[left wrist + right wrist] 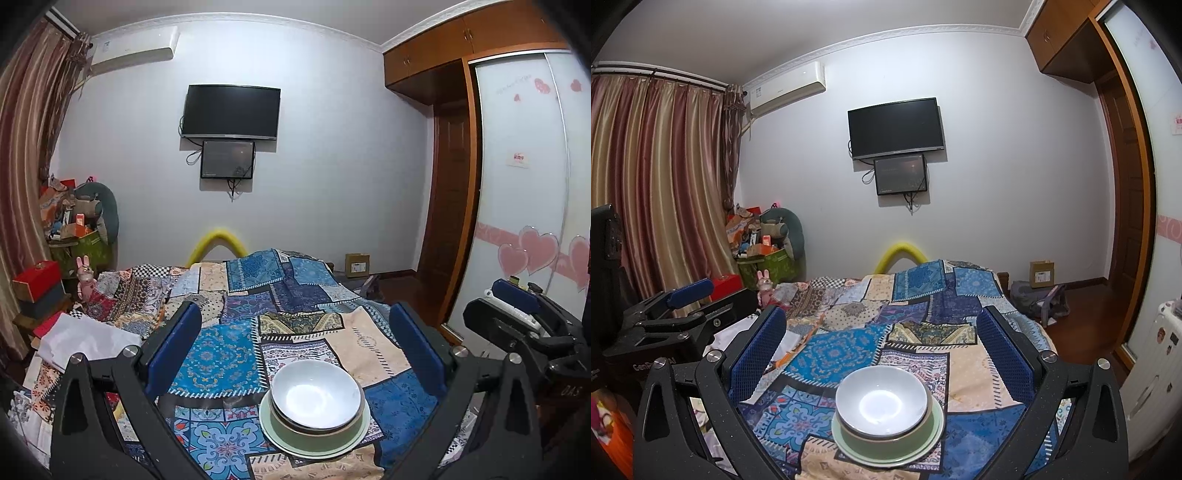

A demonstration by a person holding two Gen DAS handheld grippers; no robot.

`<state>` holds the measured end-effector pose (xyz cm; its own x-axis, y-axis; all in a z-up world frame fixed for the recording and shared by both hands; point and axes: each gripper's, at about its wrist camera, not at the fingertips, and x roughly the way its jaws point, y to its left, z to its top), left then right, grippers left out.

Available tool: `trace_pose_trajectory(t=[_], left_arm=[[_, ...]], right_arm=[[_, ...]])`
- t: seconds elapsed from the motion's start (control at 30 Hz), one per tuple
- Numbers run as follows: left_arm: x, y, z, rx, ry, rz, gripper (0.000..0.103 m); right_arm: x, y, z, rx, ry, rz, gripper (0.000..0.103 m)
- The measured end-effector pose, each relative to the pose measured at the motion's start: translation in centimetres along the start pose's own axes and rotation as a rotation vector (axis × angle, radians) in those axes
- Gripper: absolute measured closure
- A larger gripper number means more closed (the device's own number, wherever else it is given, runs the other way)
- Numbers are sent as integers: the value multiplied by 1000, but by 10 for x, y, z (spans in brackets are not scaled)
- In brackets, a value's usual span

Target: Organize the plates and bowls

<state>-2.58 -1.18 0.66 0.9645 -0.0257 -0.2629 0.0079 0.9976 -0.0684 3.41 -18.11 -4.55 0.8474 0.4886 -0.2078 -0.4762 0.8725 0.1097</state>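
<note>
A white bowl [316,397] [882,400] sits nested in a green bowl [314,435] [886,441], which rests on a pale green plate [280,441] [849,452]. The stack stands on a patchwork cloth [221,354] [831,350] near its front edge. My left gripper [295,350] hovers above and behind the stack, open, with nothing between its blue pads. My right gripper [882,350] is likewise open and empty over the stack. Each gripper shows at the edge of the other's view: the right gripper [524,317] and the left gripper [687,302].
The cloth covers a bed that runs back to a white wall with a television [231,110] [895,127]. Boxes and bags [74,229] [764,243] pile up at the left by the curtains [653,177]. A wardrobe [528,184] and wooden floor [1086,325] lie to the right.
</note>
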Motion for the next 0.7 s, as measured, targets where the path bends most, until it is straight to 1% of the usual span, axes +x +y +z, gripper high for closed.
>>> trace_pose_trajectory(t=[0.3, 0.43, 0.7], left_arm=[[0, 2, -1, -5, 4, -11, 0], [-1, 1, 0, 1, -7, 0, 0], [2, 1, -2, 6, 6, -11, 0]], right_arm=[[1, -2, 0, 0, 4, -4, 0], [0, -2, 0, -1, 4, -5, 0], [1, -2, -1, -2, 6, -8, 0]])
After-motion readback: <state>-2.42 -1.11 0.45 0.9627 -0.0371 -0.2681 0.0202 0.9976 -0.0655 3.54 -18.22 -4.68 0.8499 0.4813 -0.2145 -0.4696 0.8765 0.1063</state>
